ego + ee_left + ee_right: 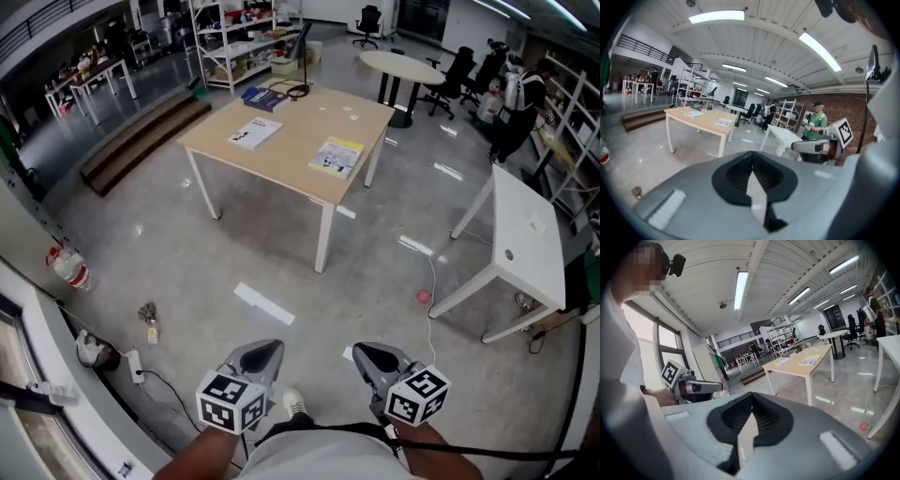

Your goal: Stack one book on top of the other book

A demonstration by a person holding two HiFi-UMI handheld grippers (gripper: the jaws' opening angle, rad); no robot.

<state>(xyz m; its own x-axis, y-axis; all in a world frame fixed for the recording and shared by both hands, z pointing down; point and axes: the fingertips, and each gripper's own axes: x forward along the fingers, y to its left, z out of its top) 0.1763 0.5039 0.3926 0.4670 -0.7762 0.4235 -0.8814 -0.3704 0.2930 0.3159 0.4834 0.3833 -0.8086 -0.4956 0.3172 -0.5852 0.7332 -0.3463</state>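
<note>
yellow book (pixel 336 156), white book (pixel 255 132), tan table (pixel 302 122)

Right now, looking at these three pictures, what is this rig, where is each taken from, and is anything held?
No robot: a person holds a two-jaw gripper in each hand. The head view looks down from their head, showing the left gripper and right gripper at the bottom. The other two come from cameras on each gripper. Both are shut, holding nothing. Ahead stands a table with a white book, a yellow book and a blue book, lying apart.
</note>
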